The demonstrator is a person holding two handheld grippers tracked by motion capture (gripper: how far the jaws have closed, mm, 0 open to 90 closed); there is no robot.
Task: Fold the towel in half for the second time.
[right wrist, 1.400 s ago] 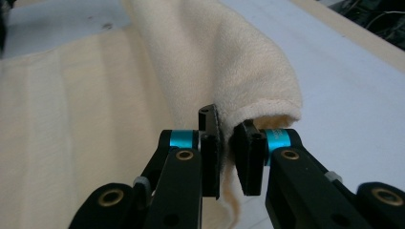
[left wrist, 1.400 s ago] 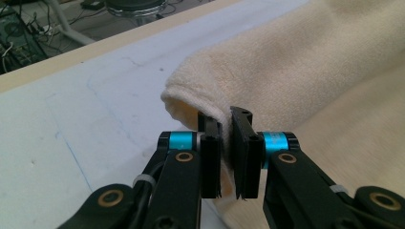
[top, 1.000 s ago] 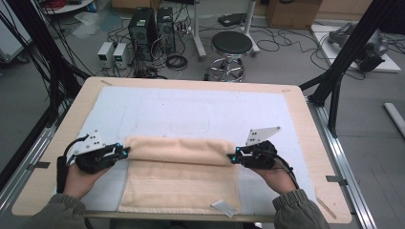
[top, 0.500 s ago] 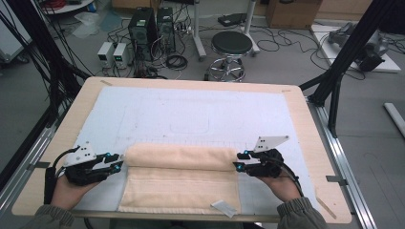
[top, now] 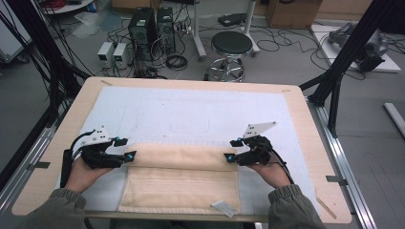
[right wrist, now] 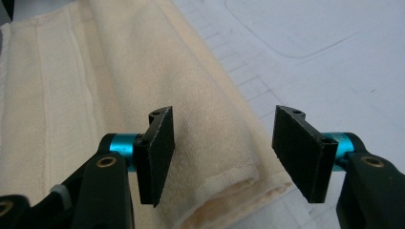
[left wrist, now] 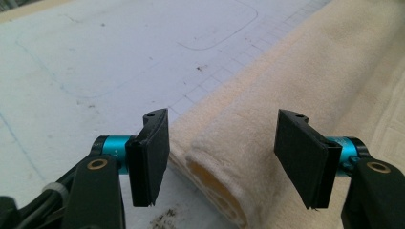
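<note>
Cream terry cloth, a towel (top: 184,179), is seen spread on the white mat (top: 191,112) at the near side of the desk (top: 305,138), with its far edge rolled or folded over into a thick band that runs from one claw to the other.

At the left end of that band the left claw (top: 125,148) is held level by the person's left hand (top: 83,174), pointing inward along the roll. In the left gripper view the two black pads (left wrist: 152,157) are seen standing well apart, having just been opening; the rolled end of the towel (left wrist: 229,181) lies between them and a little beyond, with a clear gap to either pad. Nothing is gripped, so the left claw is released.

Across the middle, the flat part of the towel is seen lying toward the person, and a small white tag (top: 223,207) rests just beside its near right corner.

At the right end the right claw (top: 232,150) is held by the right hand (top: 267,171), likewise pointing inward. In the right gripper view its pads (right wrist: 160,152) have just been opening and stand well apart, with the folded end of the towel (right wrist: 224,186) below and between them; no pad is seen pressing on the cloth. The right claw is released as well.
</note>
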